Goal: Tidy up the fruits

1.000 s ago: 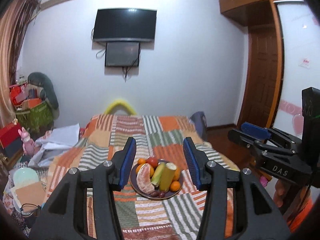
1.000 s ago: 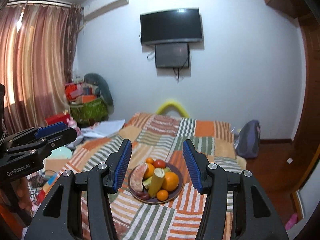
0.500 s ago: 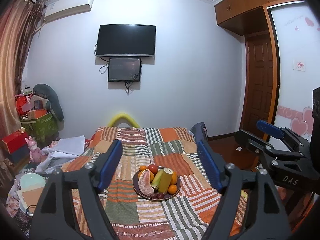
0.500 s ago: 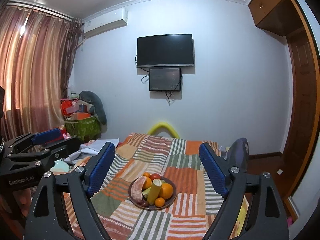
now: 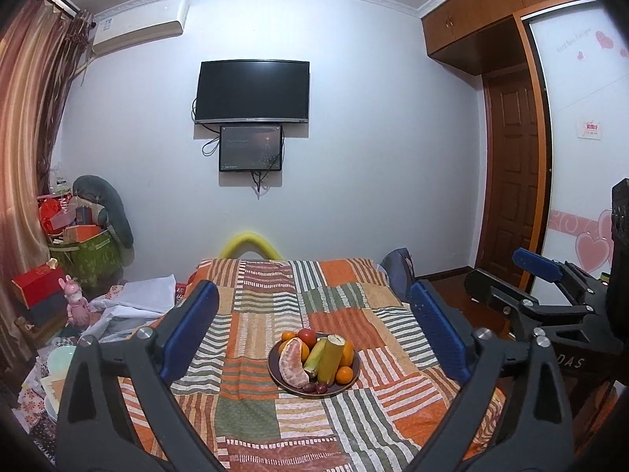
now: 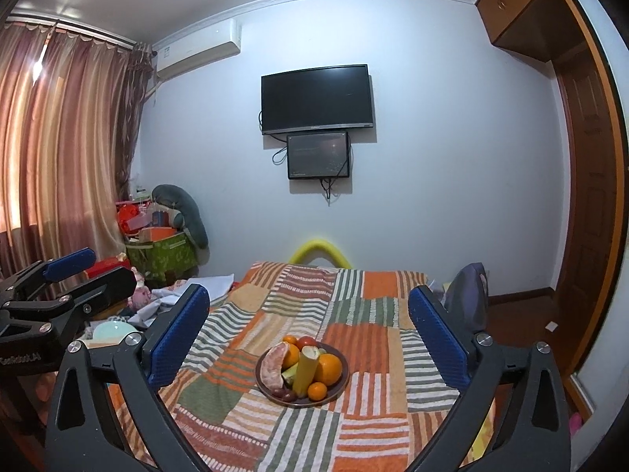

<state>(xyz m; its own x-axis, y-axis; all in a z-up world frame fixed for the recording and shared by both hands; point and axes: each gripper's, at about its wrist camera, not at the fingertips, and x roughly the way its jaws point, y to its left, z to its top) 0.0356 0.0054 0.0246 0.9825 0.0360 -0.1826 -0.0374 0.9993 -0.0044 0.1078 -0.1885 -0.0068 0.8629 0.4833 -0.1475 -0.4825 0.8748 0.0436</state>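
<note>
Two claws up, both mine, both pointing across the bed at the fruit. L claw (image 5: 314, 330): jaws wide apart and opening, blue pads (image 5: 192, 330) either side of my view, nothing clamped; the plate only shows through the gap, well beyond the tips. R claw (image 6: 308, 338): same, jaws wide and opening, no fruit touched. From the L cam I see the R claw off to the right edge, side-on; from the R cam the L claw sits at the left edge.

Task item: dark round plate (image 5: 351, 374) on the striped patchwork blanket (image 5: 251, 401), roughly mid-bed. On it: peeled pomelo-type segment (image 5: 291, 362) at the left, yellow-green cut stalk (image 5: 332, 358) leaning upright in the middle (corn or cane, can't tell), greenish piece (image 5: 314, 360) beside it, red tomato-like fruit (image 5: 306, 336) at the back, big orange (image 6: 328, 367) on the right, small orange (image 6: 317, 390) at the front right, few dark dates or grapes (image 5: 316, 386) at the front rim. All piled touching each other.

Bkgd: TV (image 5: 252, 91) on the far wall w/ smaller screen (image 5: 250, 148) just under it, AC unit (image 5: 139, 25) upper left, curtain (image 6: 59, 137) at left, wooden door (image 5: 511, 181) at right.
</note>
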